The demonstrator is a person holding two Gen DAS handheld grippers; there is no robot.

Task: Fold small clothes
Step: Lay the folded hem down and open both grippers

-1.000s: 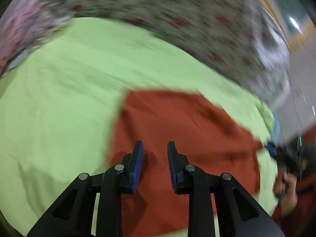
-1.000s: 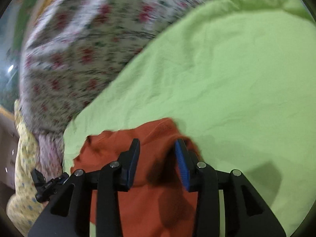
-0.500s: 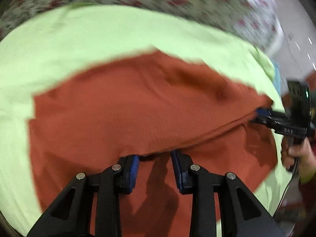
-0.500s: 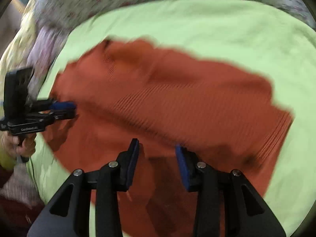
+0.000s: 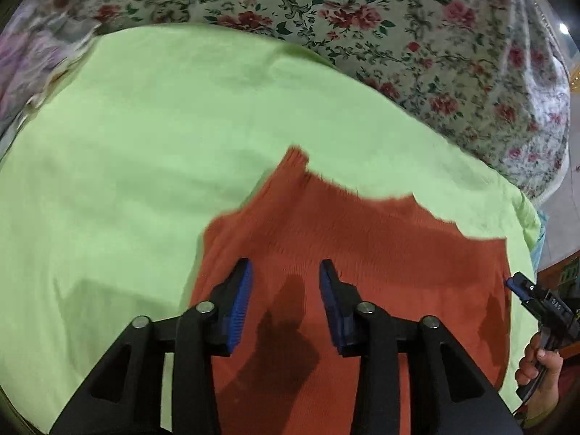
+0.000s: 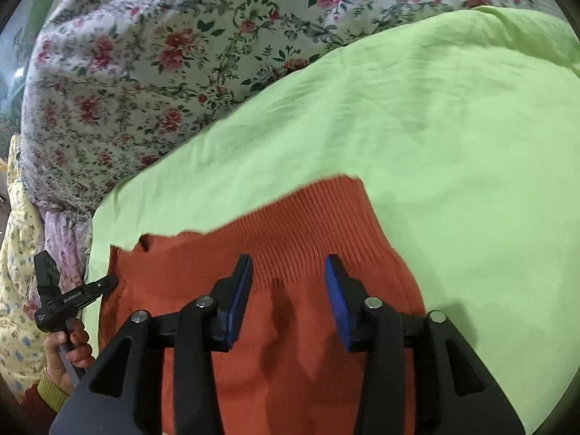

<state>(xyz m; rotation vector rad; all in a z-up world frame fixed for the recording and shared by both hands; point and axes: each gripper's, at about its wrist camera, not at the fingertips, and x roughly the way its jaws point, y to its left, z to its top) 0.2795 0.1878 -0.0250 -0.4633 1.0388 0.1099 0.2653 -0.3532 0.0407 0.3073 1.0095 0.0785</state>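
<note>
Partly, the orange knit top (image 5: 362, 239) runs out of frame below. It lies under both tools — left tool (image 5: 285, 301) and right tool (image 6: 288, 299) gape, holding nothing.

A light green sheet (image 5: 152, 166) covers the work surface and fills most of both views; its fabric shows shallow creases and soft folds. Beyond its far edge lies a floral cloth (image 5: 417, 36), pale with red roses and dark green leaves, running along the top of each view. In the right wrist view, a yellow fabric with small blue flowers (image 6: 18, 224) hangs at the left margin, beside a pale pink-lilac patterned fabric (image 6: 67, 239) that touches the green sheet's edge.
</note>
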